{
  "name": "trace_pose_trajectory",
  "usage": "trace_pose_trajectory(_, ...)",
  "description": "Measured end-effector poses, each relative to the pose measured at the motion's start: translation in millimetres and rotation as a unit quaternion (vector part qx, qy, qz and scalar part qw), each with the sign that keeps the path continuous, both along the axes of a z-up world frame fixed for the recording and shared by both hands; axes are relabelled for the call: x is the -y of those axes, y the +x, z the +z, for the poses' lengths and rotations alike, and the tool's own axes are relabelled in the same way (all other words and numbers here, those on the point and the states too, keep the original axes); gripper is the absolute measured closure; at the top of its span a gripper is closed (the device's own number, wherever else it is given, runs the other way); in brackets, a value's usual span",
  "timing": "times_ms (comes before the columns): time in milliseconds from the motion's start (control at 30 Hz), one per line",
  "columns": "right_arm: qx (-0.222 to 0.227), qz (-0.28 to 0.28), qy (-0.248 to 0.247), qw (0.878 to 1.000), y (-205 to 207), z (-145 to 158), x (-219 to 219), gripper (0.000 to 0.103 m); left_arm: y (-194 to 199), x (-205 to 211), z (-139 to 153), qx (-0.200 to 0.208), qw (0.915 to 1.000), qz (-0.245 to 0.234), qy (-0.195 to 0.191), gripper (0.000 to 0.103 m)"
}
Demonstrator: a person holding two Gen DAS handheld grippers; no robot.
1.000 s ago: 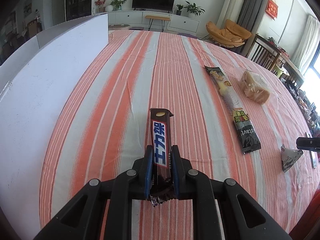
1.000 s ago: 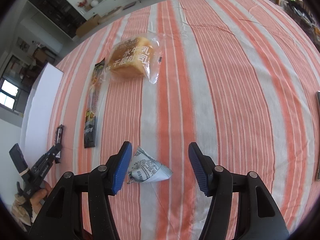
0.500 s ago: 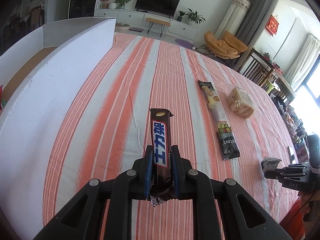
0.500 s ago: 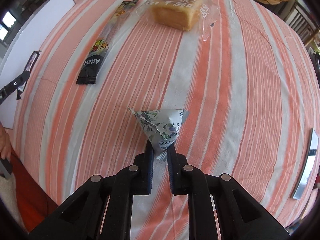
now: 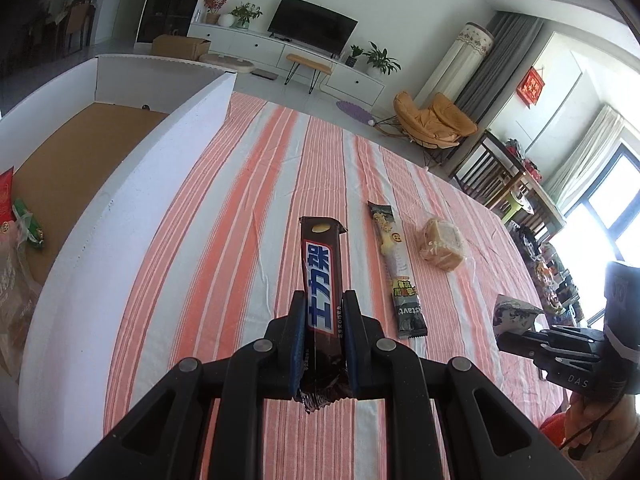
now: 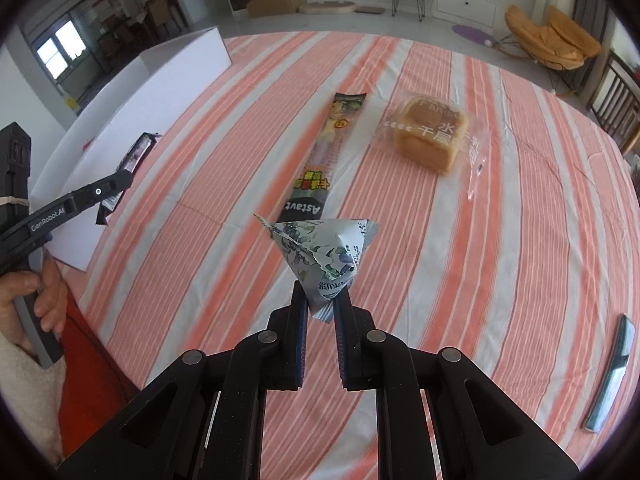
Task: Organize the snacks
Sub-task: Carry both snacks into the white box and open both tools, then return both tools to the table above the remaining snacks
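My left gripper [image 5: 322, 304] is shut on a brown chocolate bar [image 5: 321, 272] and holds it above the striped tablecloth, beside the white box [image 5: 132, 200]. My right gripper [image 6: 321, 300] is shut on a blue-white triangular snack packet [image 6: 324, 256], lifted off the table; it also shows in the left wrist view [image 5: 514, 314]. The left gripper and the bar show in the right wrist view [image 6: 128, 164]. A long dark snack stick [image 6: 324, 164] and a wrapped bread cake [image 6: 430, 136] lie on the cloth ahead.
The white box has a brown floor holding a green packet [image 5: 28, 224] and other snacks at its near end. A dark flat object [image 6: 610, 372] lies near the table's right edge. Chairs and furniture stand beyond the table.
My right gripper closed on the triangular packet and lifted it off the table. My left gripper rose with the chocolate bar, bringing the inside of the box into view.
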State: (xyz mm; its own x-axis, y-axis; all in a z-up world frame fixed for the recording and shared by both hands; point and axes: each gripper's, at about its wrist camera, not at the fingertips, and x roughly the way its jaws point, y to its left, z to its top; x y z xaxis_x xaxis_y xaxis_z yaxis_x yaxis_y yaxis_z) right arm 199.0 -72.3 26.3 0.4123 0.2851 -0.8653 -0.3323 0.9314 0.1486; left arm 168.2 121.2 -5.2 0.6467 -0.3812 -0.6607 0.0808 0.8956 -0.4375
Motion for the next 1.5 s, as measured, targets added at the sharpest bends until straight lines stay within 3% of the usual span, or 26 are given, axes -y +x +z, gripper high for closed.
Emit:
trace_pose_trajectory(100, 0.038, 0.045, 0.029, 0.998, 9.2, 35.0, -48.4, 0.091, -10.0, -39.2, 32.8, 0.024, 0.9991, 0.033, -0.009, 0.086)
trace_pose_trajectory(233, 0.069, 0.121, 0.079, 0.987, 27.0, 77.2, -136.6, 0.091, -20.8, -113.2, 62.7, 0.040, 0.9927, 0.111, 0.026, 0.086)
trace_pose_trajectory(333, 0.076, 0.168, 0.109, 0.977, 39.5, 93.3, -208.2, 0.091, -24.4, -172.6, 62.5, 0.019, 0.9814, 0.181, 0.060, 0.086)
trace_pose_trajectory(433, 0.064, 0.193, 0.137, 0.970, 60.5, 90.8, -268.8, 0.089, -26.8, -217.3, 46.9, -0.021, 0.9638, 0.242, 0.109, 0.083)
trace_pose_trajectory(467, 0.053, 0.191, 0.146, 0.969, 67.3, 85.9, -280.4, 0.087, -30.4, -228.0, 39.6, -0.032, 0.9577, 0.260, 0.120, 0.068)
trace_pose_trajectory(500, 0.047, 0.180, 0.149, 0.971, 72.8, 82.5, -287.2, 0.077, -33.7, -235.9, 35.0, -0.039, 0.9538, 0.272, 0.121, 0.039)
trace_pose_trajectory(533, 0.048, 0.168, 0.156, 0.972, 75.5, 80.4, -287.6, 0.058, -40.1, -242.8, 30.3, -0.042, 0.9504, 0.285, 0.117, 0.026)
trace_pose_trajectory(567, 0.055, 0.159, 0.165, 0.972, 75.4, 79.3, -281.7, 0.052, -47.6, -245.5, 26.5, -0.034, 0.9482, 0.296, 0.109, 0.015)
trace_pose_trajectory(633, 0.070, 0.149, 0.167, 0.972, 71.5, 74.6, -258.9, 0.050, -55.8, -242.7, 22.7, -0.021, 0.9468, 0.306, 0.097, 0.014)
trace_pose_trajectory(733, 0.114, 0.114, 0.103, 0.982, 60.8, 57.4, -208.9, 0.036, -51.9, -215.8, 21.2, -0.018, 0.9584, 0.274, 0.077, 0.014)
trace_pose_trajectory(833, 0.140, 0.058, 0.012, 0.988, 52.9, 17.7, -139.2, 0.031, -48.6, -159.7, 26.7, 0.001, 0.9780, 0.199, 0.063, 0.013)
trace_pose_trajectory(900, 0.144, 0.003, -0.048, 0.988, 47.8, -17.6, -81.0, 0.031, -41.2, -109.8, 22.5, 0.004, 0.9901, 0.127, 0.060, 0.003)
trace_pose_trajectory(967, 0.133, -0.059, -0.096, 0.985, 40.4, -52.2, -21.3, 0.031, -31.5, -56.0, 10.6, -0.005, 0.9970, 0.046, 0.062, 0.002)
trace_pose_trajectory(1033, 0.117, -0.111, -0.124, 0.979, 32.5, -78.8, 32.8, 0.031, -13.6, -0.8, -12.2, -0.033, 0.9963, -0.024, 0.075, 0.002)
trace_pose_trajectory(1100, 0.107, -0.157, -0.129, 0.973, 24.3, -93.3, 79.0, 0.031, 2.4, 36.2, -43.9, -0.058, 0.9920, -0.049, 0.100, 0.002)
trace_pose_trajectory(1267, 0.102, -0.215, -0.102, 0.966, 9.2, -109.5, 135.0, 0.030, 34.1, 78.3, -96.9, -0.078, 0.9857, -0.052, 0.140, 0.003)
trace_pose_trajectory(1400, 0.086, -0.240, -0.072, 0.964, 14.3, -108.2, 145.3, 0.024, 57.0, 91.3, -103.6, -0.061, 0.9864, -0.029, 0.150, 0.001)
trace_pose_trajectory(1500, 0.080, -0.248, -0.063, 0.963, 12.7, -112.7, 150.0, 0.017, 83.7, 101.0, -108.7, -0.054, 0.9778, -0.018, 0.202, 0.001)
